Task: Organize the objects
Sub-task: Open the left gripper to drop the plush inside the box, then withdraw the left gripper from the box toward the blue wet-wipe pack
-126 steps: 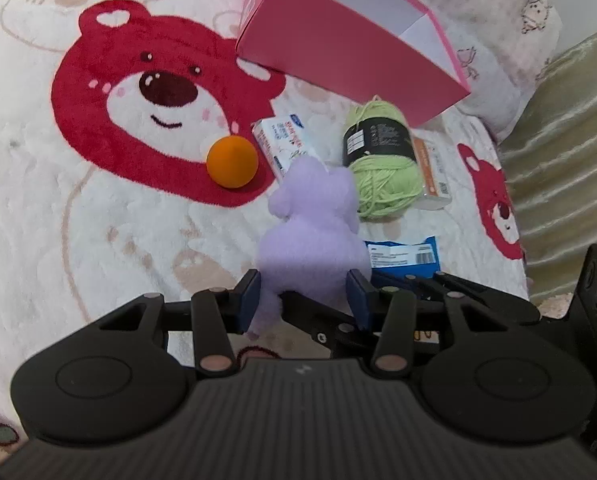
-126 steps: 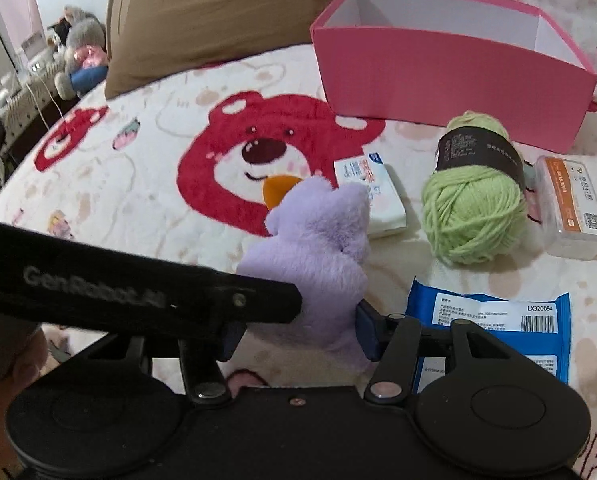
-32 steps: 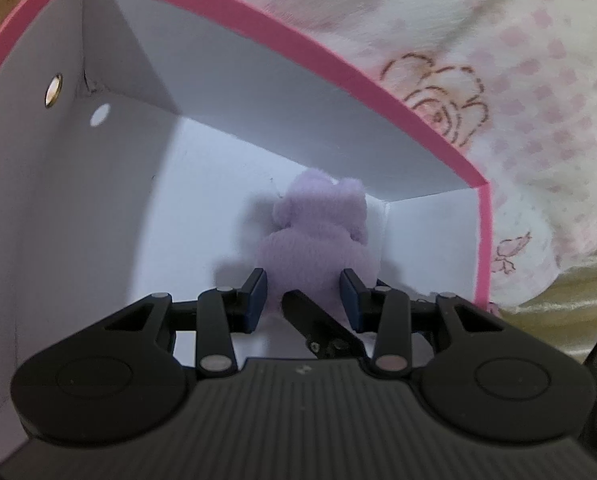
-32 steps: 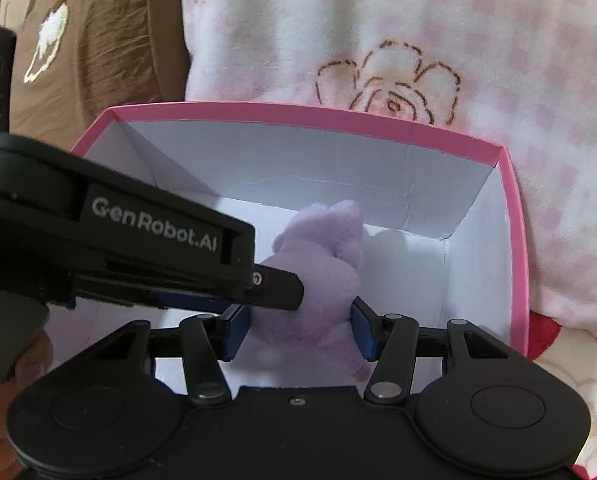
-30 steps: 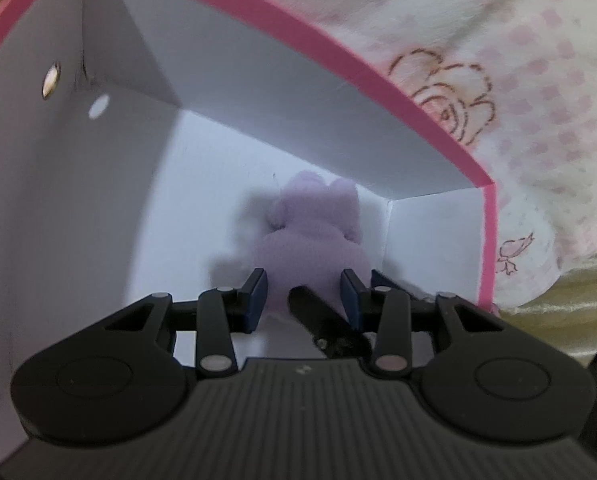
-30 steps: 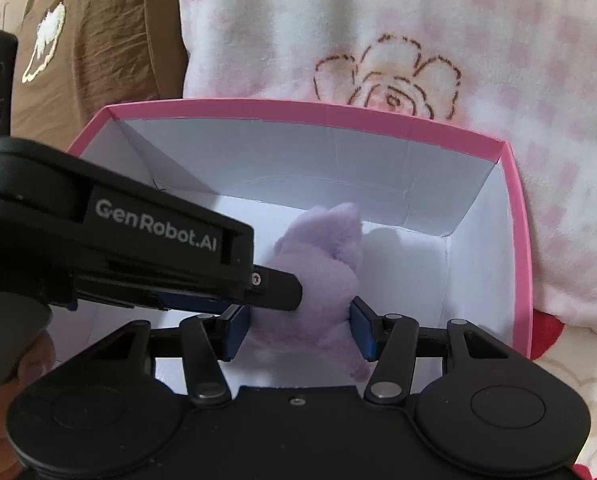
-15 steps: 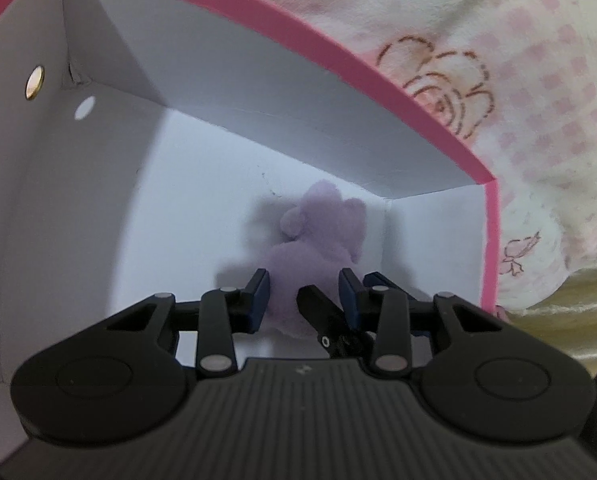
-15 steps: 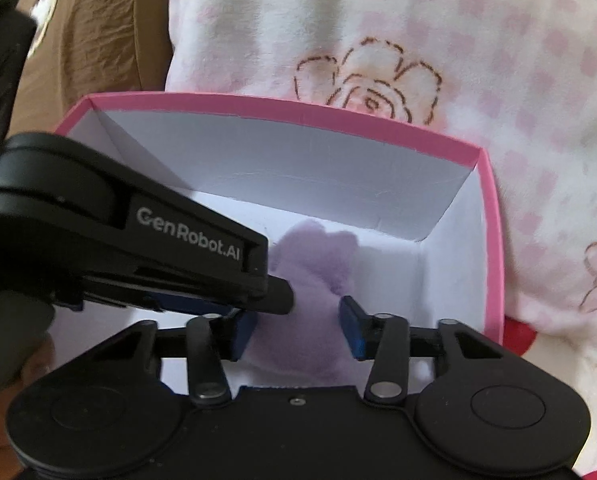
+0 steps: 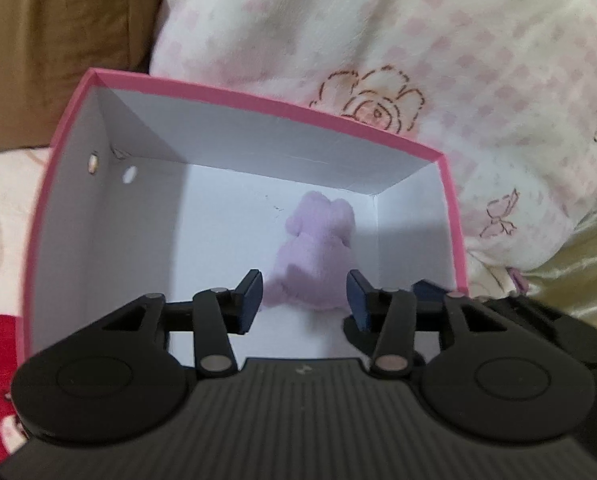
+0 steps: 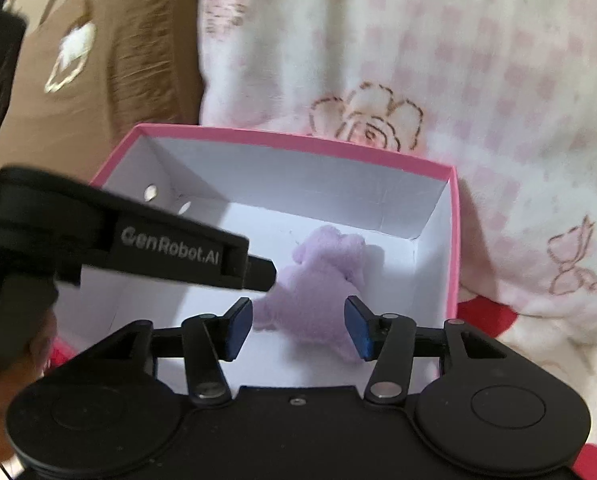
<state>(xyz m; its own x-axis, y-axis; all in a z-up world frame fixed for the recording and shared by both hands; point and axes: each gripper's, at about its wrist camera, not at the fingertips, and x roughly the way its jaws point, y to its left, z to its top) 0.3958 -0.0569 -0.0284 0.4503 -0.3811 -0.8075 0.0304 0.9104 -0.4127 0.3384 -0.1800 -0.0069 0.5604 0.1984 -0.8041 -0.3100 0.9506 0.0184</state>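
Small lilac plush toy lies on the white floor of the pink open-top cardboard box, near the far right corner, head toward the back wall. Fuzzy, soft, lying flat. Box upright, w/ nothing else visible inside.

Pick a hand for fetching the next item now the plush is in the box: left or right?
Roughly even, slight edge right. Both tongs, left and right, are opening with pads off the purple plush in the pink box; the left reaches across the right's front.

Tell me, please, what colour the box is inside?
White inside the box, with a pink rim; the left wrist view shows it best.
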